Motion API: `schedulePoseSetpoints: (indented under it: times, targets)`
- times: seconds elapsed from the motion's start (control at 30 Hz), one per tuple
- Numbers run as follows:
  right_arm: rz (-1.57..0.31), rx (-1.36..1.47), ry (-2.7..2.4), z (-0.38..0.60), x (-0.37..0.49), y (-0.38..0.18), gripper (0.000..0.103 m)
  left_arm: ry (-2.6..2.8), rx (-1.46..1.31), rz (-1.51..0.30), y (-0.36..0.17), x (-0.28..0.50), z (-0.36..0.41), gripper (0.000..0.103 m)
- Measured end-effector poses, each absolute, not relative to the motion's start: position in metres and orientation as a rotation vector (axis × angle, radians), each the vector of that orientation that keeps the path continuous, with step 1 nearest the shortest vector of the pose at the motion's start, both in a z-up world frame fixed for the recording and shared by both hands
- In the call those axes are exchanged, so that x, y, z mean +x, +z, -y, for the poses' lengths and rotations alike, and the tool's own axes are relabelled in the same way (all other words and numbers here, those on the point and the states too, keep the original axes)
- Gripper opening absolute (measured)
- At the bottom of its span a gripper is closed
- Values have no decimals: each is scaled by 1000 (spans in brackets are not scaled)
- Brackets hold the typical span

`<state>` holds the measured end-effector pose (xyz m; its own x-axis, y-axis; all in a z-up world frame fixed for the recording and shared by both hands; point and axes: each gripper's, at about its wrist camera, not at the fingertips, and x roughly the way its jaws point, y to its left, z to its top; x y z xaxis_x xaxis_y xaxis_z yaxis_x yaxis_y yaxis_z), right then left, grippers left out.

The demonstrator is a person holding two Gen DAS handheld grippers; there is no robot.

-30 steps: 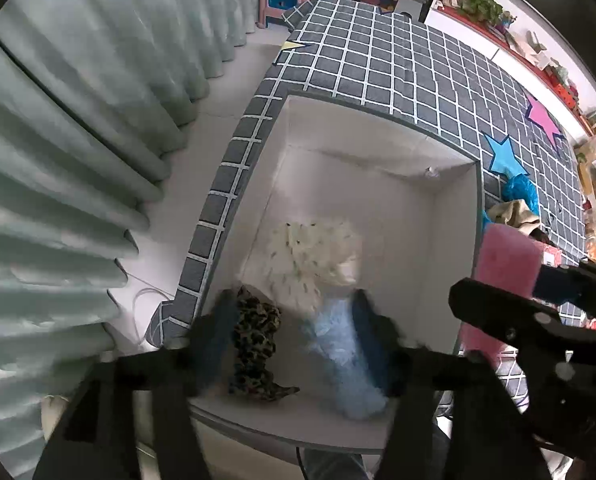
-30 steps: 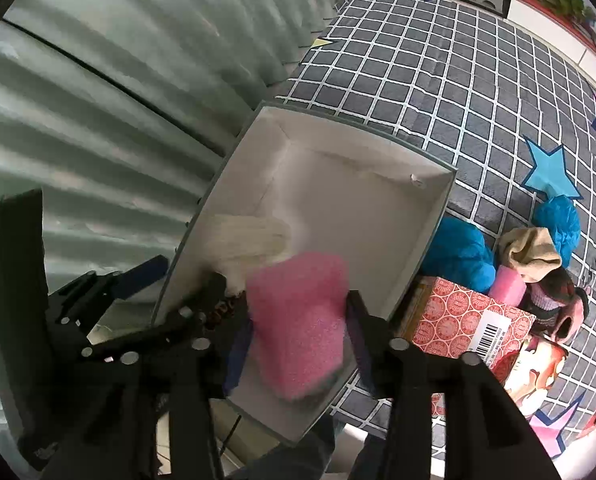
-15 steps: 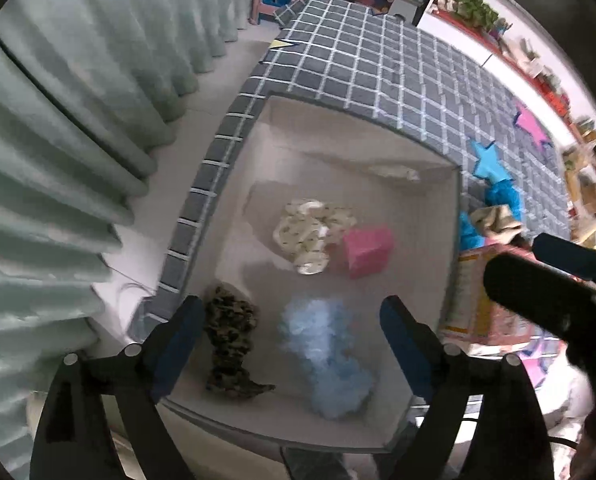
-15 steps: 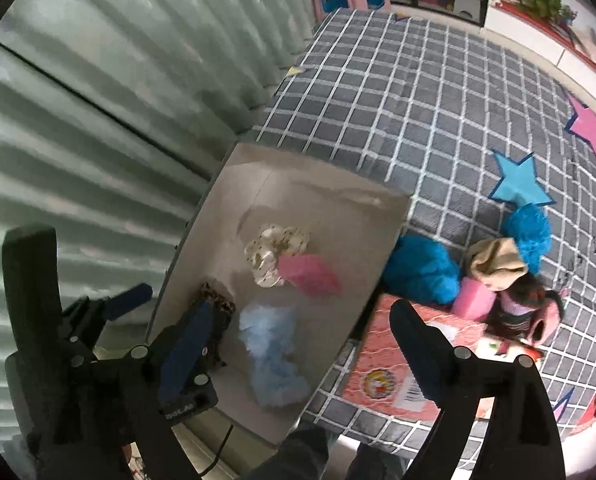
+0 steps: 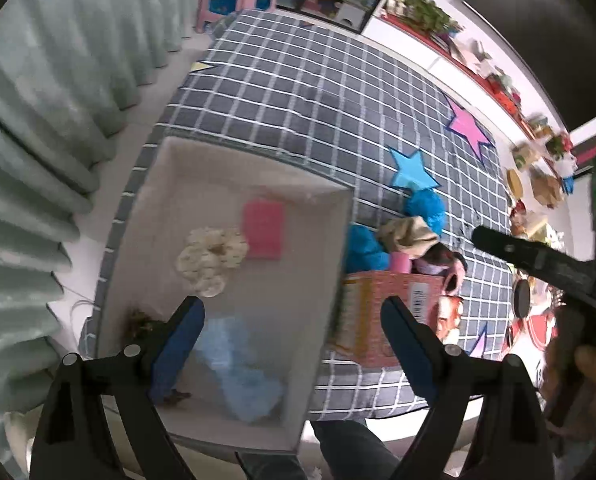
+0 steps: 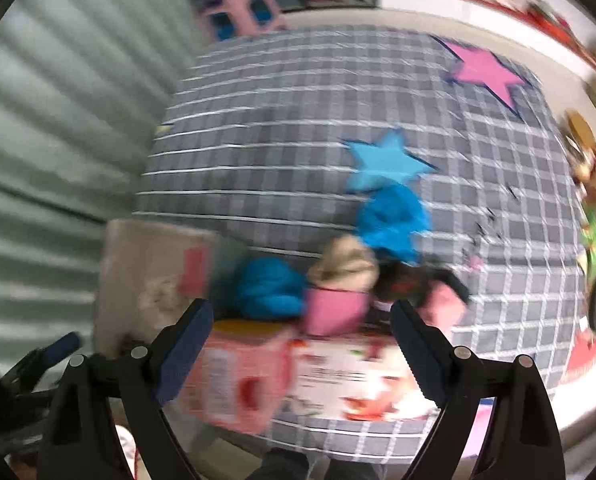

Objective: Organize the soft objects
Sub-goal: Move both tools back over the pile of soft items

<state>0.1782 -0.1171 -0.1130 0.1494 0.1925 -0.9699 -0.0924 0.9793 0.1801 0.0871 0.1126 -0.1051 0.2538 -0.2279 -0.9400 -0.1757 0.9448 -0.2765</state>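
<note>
From the left wrist, the left tongs point(image 5: 292, 338) are gaping wide and holding nothing, hanging over the near end of the white box point(image 5: 330, 280). The box is sitting at the near left corner of the checked surface point(image 5: 318, 100), beside the curtain point(image 5: 38, 140). Inside it, a pink sponge point(image 5: 263, 230) is lying flat toward the far end, a cream scrunchie point(image 5: 212, 258) is touching its near left edge, a pale blue fluffy piece point(image 5: 244, 368) is lying at the near end between the fingers, and a leopard scrunchie point(image 5: 140, 322) is showing partly behind the left finger. Just right of the box, a red carton point(image 5: 382, 312) is standing, with a pile of soft things point(image 5: 410, 232) behind it. The right tongs' arm is reaching in at the right edge. From the right wrist, blurred by motion, the right tongs point(image 6: 298, 344) are also spread wide and empty, poised above the carton point(image 6: 258, 376). Beyond them, the pile is showing two blue bundles point(image 6: 390, 216), a beige cloth point(image 6: 346, 268) and a pink piece point(image 6: 334, 312), all touching one another, with the box point(image 6: 138, 280) to the left.
</note>
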Motion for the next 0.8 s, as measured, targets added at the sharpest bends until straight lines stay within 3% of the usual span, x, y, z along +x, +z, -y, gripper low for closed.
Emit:
schedulePoseSetpoints:
  times: [0.43,0.8]
  targets:
    - [-1568,237,6,231,185,-186,91,-115,-239,-1409,-110,141,-26,92]
    - [-1591,240,101,227,240,-224,91,-65,-108,-1473,-126,176,31,92]
